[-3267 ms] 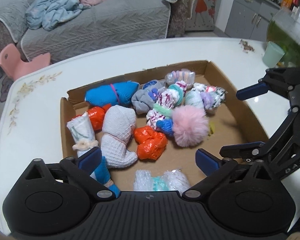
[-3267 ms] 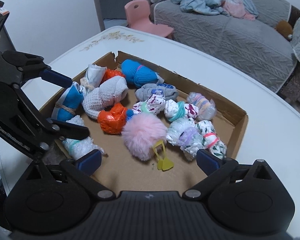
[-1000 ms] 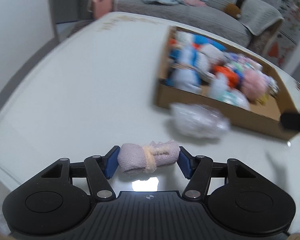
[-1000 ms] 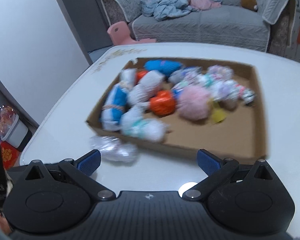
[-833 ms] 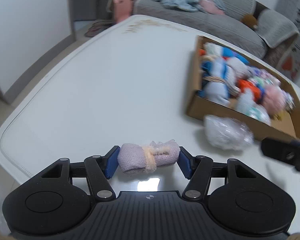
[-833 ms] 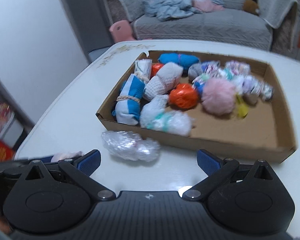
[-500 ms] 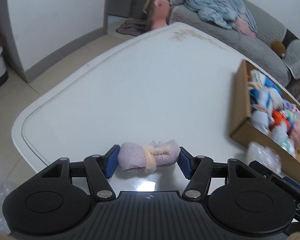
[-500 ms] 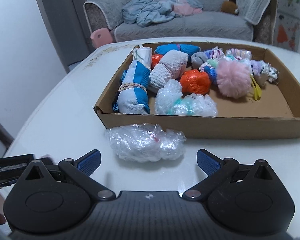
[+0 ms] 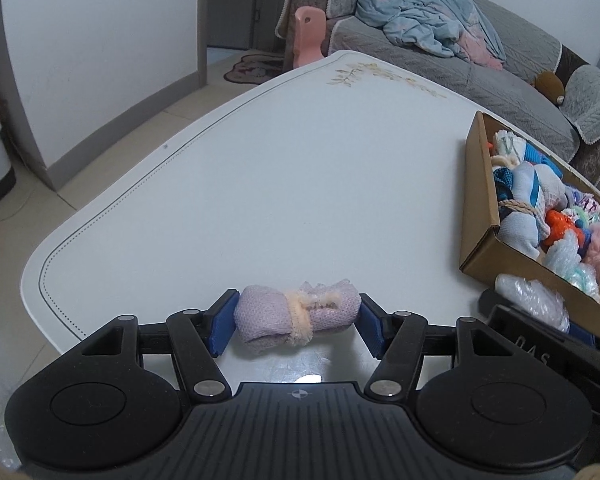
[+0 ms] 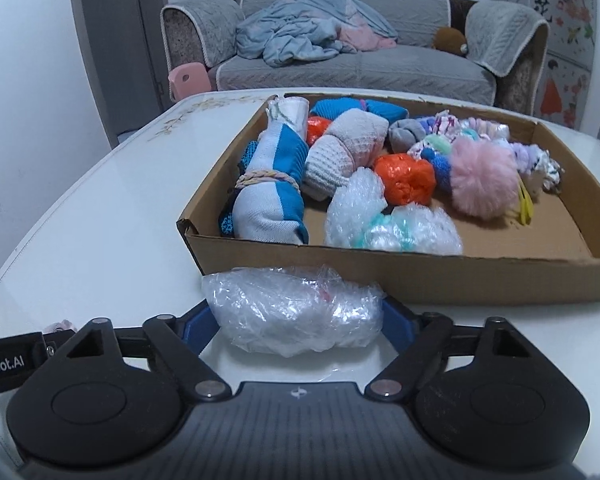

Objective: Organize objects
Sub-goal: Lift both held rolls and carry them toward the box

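My left gripper [image 9: 296,320] is shut on a lilac rolled cloth [image 9: 284,316] tied with a peach band, held just above the white table [image 9: 280,184]. The cardboard box [image 9: 476,240] of rolled socks and bundles lies off to its right. My right gripper [image 10: 296,328] stands low at the box's front wall [image 10: 420,280]. Its jaws are closing on a clear plastic bundle [image 10: 296,312] that rests on the table, and the blue pads [image 10: 196,330] meet both ends of it. The same bundle [image 9: 532,304] shows in the left wrist view.
The box holds a blue-and-white sock roll [image 10: 268,196], an orange bag [image 10: 406,178], a pink pompom [image 10: 484,178], a bubble-wrap bundle [image 10: 380,224] and several more. The table's rounded edge [image 9: 60,280] is near on the left. A grey sofa [image 10: 360,64] and pink chair [image 9: 308,34] stand beyond.
The right gripper dropped to the clear bundle by the box and its jaws narrowed around it. The left gripper, still holding the lilac roll, swung left, away from the box.
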